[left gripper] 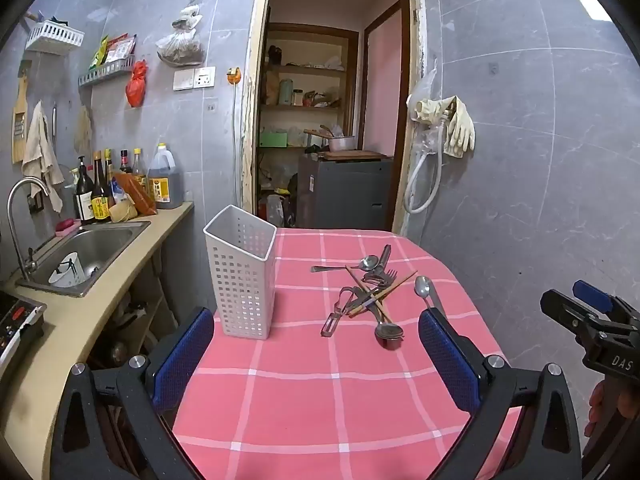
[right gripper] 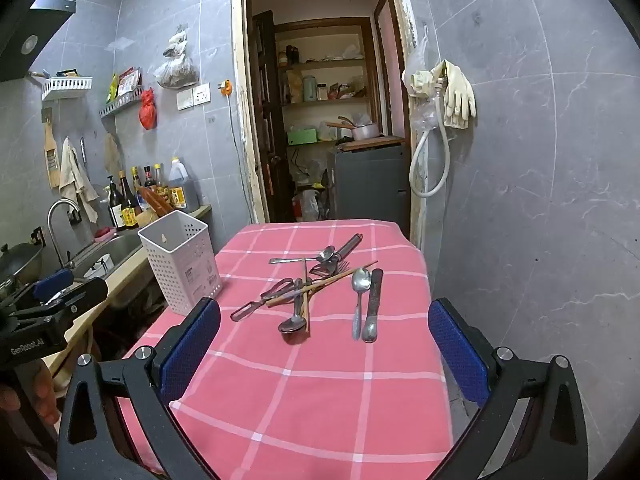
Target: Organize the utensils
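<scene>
even indoor light, soft shadows, sharp focus, strong fisheye bending, dark vignette corners.

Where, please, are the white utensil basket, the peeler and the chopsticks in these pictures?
white utensil basket (left gripper: pixel 244 280), left wrist view, front perforated wall.
peeler (right gripper: pixel 244 310), right wrist view, its slotted head.
chopsticks (right gripper: pixel 340 278), right wrist view, mid-shaft.

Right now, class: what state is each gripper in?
Left gripper: open, holding nothing.
Right gripper: open, holding nothing.
</scene>
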A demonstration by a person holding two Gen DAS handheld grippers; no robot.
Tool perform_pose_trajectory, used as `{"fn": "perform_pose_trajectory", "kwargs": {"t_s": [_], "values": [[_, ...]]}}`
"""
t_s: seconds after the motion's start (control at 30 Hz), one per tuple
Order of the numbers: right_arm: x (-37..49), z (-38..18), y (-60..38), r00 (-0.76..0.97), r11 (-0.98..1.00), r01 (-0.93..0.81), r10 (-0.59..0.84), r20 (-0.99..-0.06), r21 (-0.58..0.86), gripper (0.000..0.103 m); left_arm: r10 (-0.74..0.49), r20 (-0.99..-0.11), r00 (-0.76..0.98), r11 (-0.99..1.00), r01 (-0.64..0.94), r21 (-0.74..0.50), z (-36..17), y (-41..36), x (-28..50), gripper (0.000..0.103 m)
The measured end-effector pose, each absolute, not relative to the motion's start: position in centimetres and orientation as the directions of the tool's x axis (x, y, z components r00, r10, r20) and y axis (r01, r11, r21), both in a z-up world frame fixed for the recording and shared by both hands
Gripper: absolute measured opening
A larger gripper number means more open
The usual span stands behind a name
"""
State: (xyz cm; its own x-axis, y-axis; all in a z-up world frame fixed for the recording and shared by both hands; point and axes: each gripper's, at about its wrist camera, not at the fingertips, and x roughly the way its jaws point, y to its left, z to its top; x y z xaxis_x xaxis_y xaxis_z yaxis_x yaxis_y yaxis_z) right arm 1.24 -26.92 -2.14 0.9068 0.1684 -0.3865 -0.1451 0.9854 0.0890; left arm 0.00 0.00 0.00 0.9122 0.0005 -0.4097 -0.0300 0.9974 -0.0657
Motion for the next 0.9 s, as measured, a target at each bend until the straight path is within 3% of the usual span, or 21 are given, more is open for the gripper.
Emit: {"fn": "perform_pose_trajectory", "kwargs": {"t_s": [0.9], "values": [[1.46, -2.06, -26.73, 0.906, 0.986, -0.145, 0.168, -0.389, 0.087, 0.102, -0.004, -0.409, 0.912, 0.997, -0.027, -0.071, -0.03, -0.26, -0.05, 0.103]]}}
